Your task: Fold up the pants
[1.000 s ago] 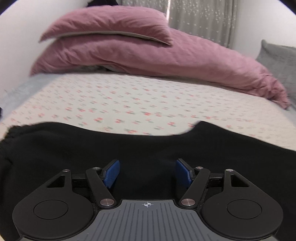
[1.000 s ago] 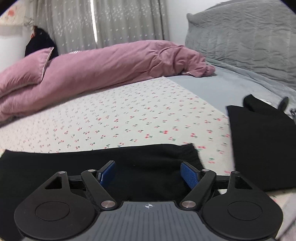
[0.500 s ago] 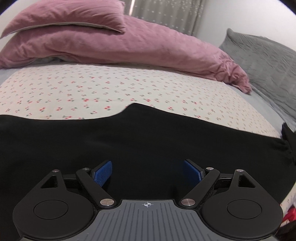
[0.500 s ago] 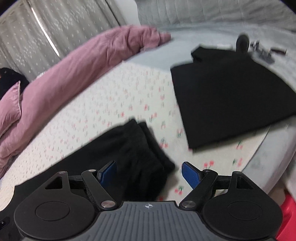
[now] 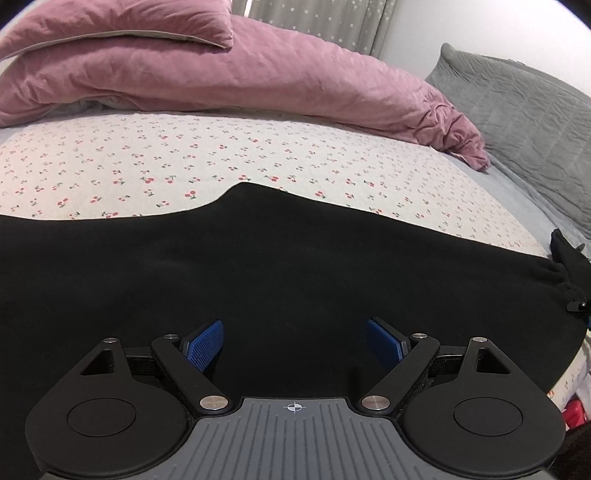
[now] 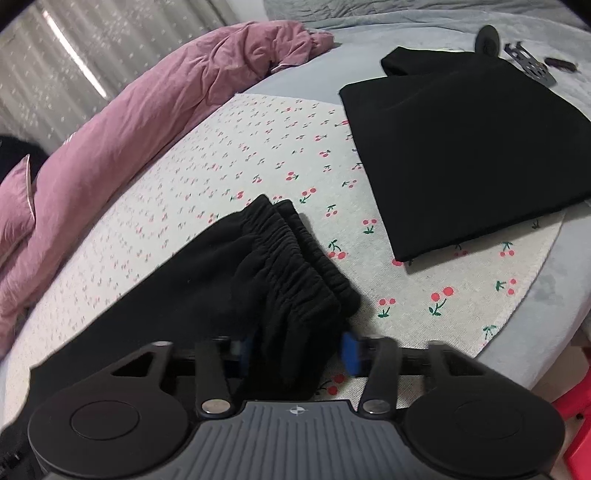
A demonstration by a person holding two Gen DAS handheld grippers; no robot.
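Pants (image 5: 280, 266), black with a gathered elastic waistband (image 6: 295, 258), lie stretched along the near edge of a cherry-print sheet (image 5: 258, 147) on a bed. In the left wrist view the dark fabric fills the lower half of the frame from 9 o'clock to 3 o'clock, with a shallow peak in its far edge toward 12 o'clock. The left gripper (image 5: 294, 341) sits low over that fabric, its jaws spread wide after just opening, and nothing is pinched between the blue pads (image 5: 205, 341).

In the right wrist view the waistband end of the pants runs from centre frame down to 6 o'clock. The right gripper (image 6: 295, 350) has its jaws on either side of the bunched waistband and they have just been closing; the pads are blurred, so whether they already press the cloth cannot be told.

A second black garment (image 6: 461, 155), folded flat, rests at 2 o'clock in the right view, apart from the pants with printed sheet between them. A pink duvet (image 5: 258, 74) is heaped along the far side of the bed at 12 o'clock, a pink pillow (image 5: 110, 26) on top of it at 11 o'clock. A grey quilted cover (image 5: 517, 110) lies at 2 o'clock in the left view. Pale curtains (image 6: 92, 55) hang at 10 o'clock in the right view.
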